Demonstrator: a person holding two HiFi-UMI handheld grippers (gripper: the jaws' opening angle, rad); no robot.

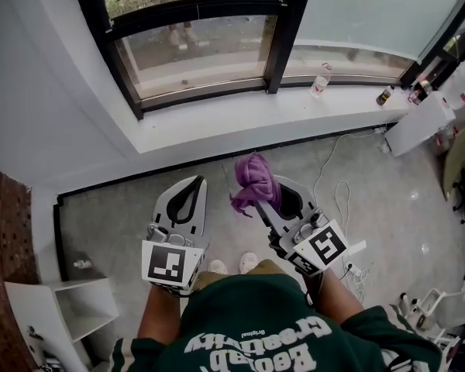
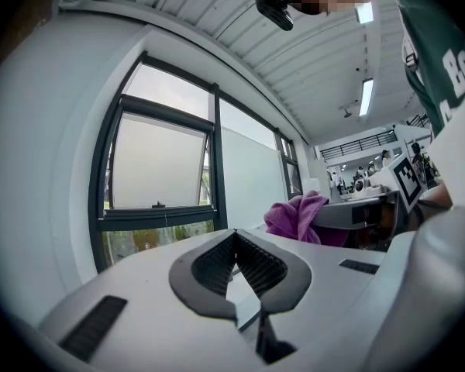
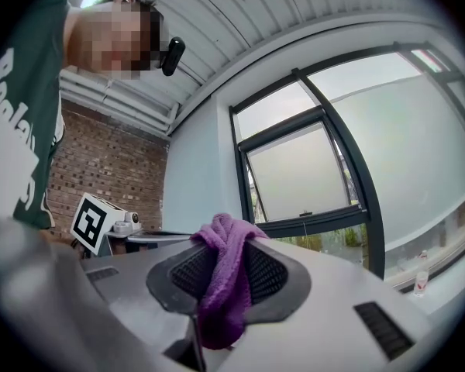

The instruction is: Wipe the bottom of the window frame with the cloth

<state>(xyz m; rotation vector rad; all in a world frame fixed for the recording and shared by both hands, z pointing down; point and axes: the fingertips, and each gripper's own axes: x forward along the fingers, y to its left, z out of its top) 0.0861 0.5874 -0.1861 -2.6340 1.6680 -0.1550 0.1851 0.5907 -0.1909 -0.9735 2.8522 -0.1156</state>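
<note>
A bunched purple cloth (image 1: 253, 180) is clamped in my right gripper (image 1: 270, 195), whose jaws are shut on it; in the right gripper view the cloth (image 3: 223, 281) hangs down between the ribbed pads. My left gripper (image 1: 192, 194) is shut with nothing in it, its tips meeting (image 2: 234, 235), level with the right one. Both are held above the floor, short of the wall. The dark window frame (image 1: 205, 90) runs along the white sill (image 1: 240, 124) ahead of both grippers. From the left gripper view the cloth (image 2: 294, 215) shows to the right.
On the sill stand a clear plastic bottle (image 1: 320, 80) and small dark bottles (image 1: 384, 95) at the far right. A white cable (image 1: 337, 188) lies on the grey floor right of me. White shelving (image 1: 70, 308) stands at lower left beside a brick wall (image 1: 4, 270).
</note>
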